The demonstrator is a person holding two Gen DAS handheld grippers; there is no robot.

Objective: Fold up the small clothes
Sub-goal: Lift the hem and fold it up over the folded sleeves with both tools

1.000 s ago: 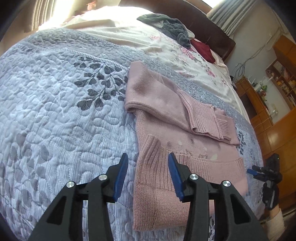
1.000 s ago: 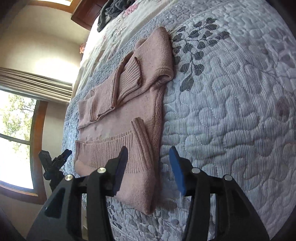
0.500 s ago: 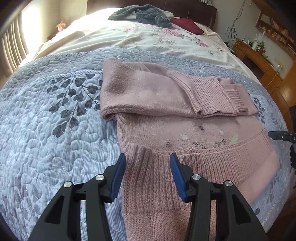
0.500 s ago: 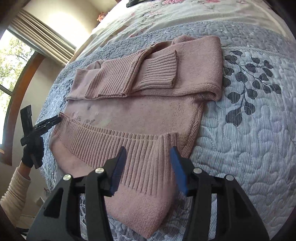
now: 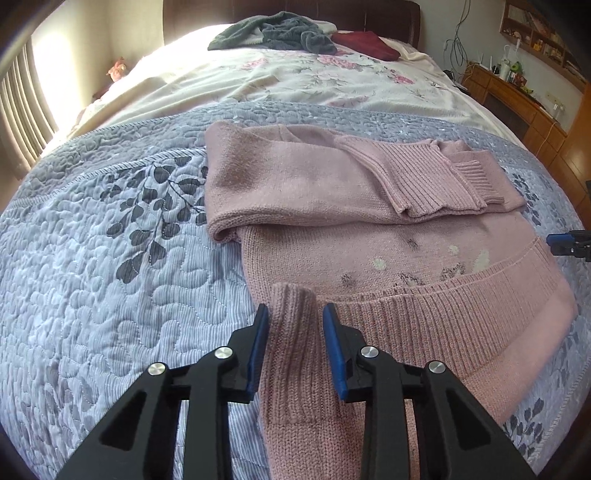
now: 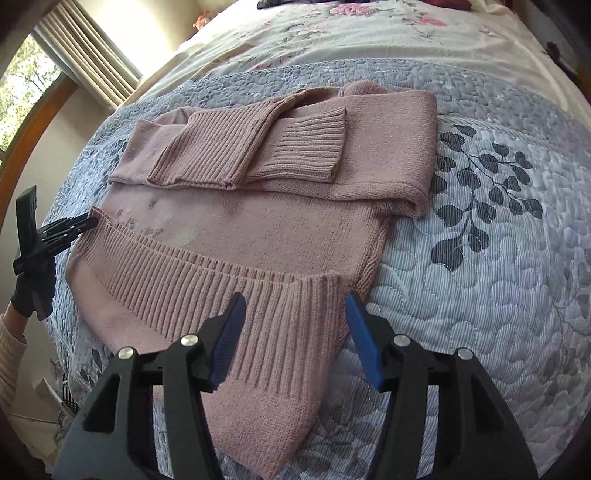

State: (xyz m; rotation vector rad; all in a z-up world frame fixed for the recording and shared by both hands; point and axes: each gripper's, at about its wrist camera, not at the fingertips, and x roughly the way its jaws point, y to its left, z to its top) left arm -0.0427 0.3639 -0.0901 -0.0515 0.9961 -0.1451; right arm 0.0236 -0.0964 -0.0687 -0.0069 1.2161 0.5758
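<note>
We have the pink sweater [image 5: 332,206] sleeves folded in; both grippers [image 5: 293,332] [image 6: 293,332], jaws apart around its lower-frame hem corners, must fold it up.

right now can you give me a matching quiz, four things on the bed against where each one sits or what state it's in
Things:
1. pink sweater
2. grey towel
3. dark red cloth
4. left hand-held gripper

Places or states:
A. heaped by the headboard
B. open, fingers either side of a ribbed sleeve cuff
C. part folded on the grey quilt
D. far end of the bed, right of the grey heap

Pairs: 1-C, 2-A, 3-D, 4-B
</note>
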